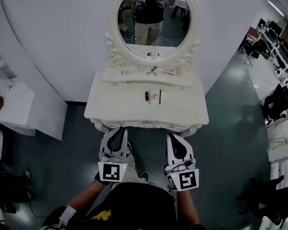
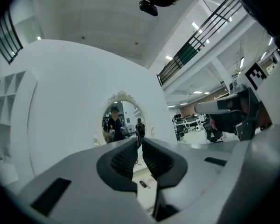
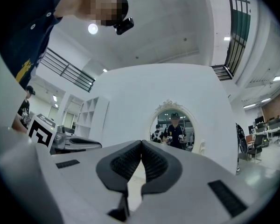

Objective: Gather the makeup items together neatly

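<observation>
1. the raised shelf (image 1: 139,76) right under the mirror (image 1: 153,28) carries a row of small things: a pale flat piece (image 1: 127,73) toward the left, a black scissor-shaped tool (image 1: 152,71) under the mirror's middle, and a pinkish stick (image 1: 168,72) toward the right. they lie apart from each other. what each is exactly is too small to tell.
2. on the desk (image 1: 110,104), one level lower and straight below the mirror's middle, three makeup items sit close together in a short row: a dark tube (image 1: 147,96), a pale pink round piece (image 1: 155,97) and a thin dark stick (image 1: 160,97). the tube and the stick lie lengthwise, pointing toward the mirror, with the pink piece between them.
3. this trio is well apart from the row on the shelf, and the rest of the desk top is plain white.
4. your left tongs (image 1: 119,129) are off the desk, past its front edge on the side away from the mirror. in the left gripper view they point at the mirror with the tips nearly together, a thin slit left between them, and nothing held.
5. your right tongs (image 1: 173,137) hang beside the left ones, just as far from the mirror. in the right gripper view the tips meet fully and grip nothing.
</observation>
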Demonstrator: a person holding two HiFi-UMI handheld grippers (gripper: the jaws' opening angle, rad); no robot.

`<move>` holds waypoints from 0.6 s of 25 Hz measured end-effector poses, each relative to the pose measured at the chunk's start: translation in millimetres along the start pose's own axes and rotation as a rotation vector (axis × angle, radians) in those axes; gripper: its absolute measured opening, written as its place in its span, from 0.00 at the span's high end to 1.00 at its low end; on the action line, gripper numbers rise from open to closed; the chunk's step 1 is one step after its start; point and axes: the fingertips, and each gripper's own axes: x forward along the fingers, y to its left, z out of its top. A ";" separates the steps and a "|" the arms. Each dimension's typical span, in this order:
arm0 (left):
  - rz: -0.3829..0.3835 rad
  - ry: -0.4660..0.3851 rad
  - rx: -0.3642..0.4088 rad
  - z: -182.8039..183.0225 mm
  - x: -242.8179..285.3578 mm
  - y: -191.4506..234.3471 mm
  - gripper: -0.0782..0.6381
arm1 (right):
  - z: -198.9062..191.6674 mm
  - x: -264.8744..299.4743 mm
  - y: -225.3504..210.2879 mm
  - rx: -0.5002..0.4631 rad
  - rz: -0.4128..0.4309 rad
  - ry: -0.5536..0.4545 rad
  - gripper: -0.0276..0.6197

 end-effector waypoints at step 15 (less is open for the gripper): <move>-0.025 -0.006 0.042 11.8 -31.4 -6.8 0.88 | 16.8 -27.4 59.8 0.041 0.170 0.051 0.93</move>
